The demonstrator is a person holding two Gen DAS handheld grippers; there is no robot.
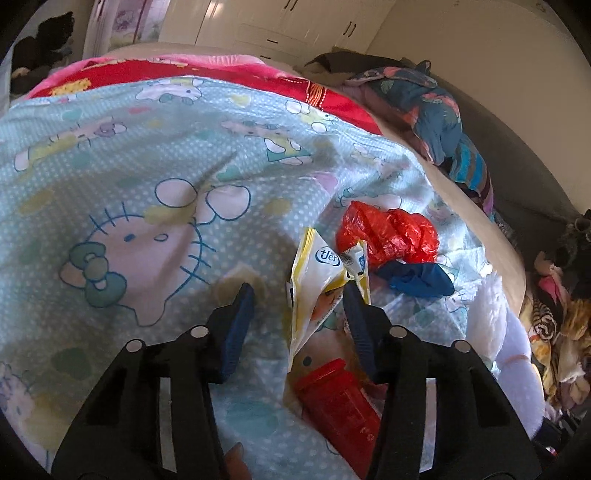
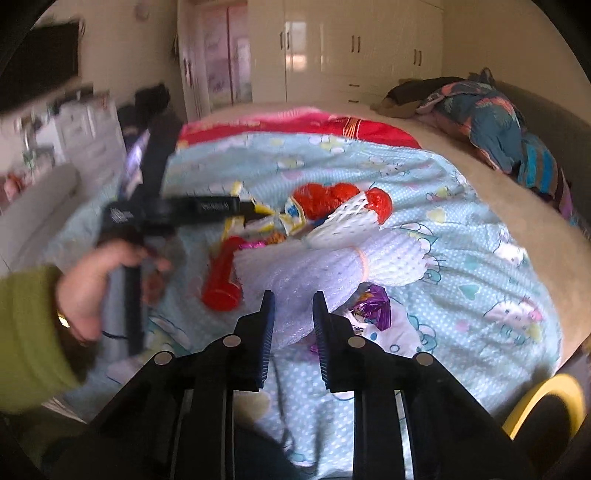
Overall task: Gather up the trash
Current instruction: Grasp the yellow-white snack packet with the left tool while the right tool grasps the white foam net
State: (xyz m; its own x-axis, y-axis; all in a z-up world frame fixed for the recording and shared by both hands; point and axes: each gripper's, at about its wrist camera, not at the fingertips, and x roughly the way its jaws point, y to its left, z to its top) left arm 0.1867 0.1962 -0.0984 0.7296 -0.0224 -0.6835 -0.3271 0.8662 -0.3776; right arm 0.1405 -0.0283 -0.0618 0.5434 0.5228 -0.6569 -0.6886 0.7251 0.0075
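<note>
Left wrist view, lower centre: left claw [image 1: 297, 295] part spread, angled down at the bed. A yellow-and-white wrapper [image 1: 321, 280] stands crumpled between the fingers, against the right finger and clear of the left, so not pinched yet. No earlier picture to compare.

Below it, lower centre-right, a red bottle [image 1: 338, 404] lies on its side on the blue cartoon sheet [image 1: 129, 177].

Beyond the wrapper, centre-right: a red bag [image 1: 388, 236], scrunched, with a dark blue scrap [image 1: 417, 278] touching its near edge. White foam wrap [image 1: 517, 350] runs off the right side.

Far, upper frame: red blanket [image 1: 221, 79], a heap of clothes [image 1: 424, 107] upper right, wardrobe [image 1: 280, 22] behind.

Right wrist view, lower centre: right claw [image 2: 293, 299] narrowed, the near end of the foam wrap [image 2: 325, 266] between the fingers. Whether the pads bite it, cannot tell. A purple foil wrapper [image 2: 373, 306] lies just right of the claw.

Left of frame: a hand [image 2: 96, 291] in a green sleeve [image 2: 29, 332] carries the other claw, blurred, reaching into the pile at mid-frame.

Lower right edge: a yellow rim [image 2: 532, 398], probably the bin, set at the bedside for dropping.

The trash sits bunched mid-bed, so both claws work one heap; light, crumpled pieces will likely need a firm nip.
</note>
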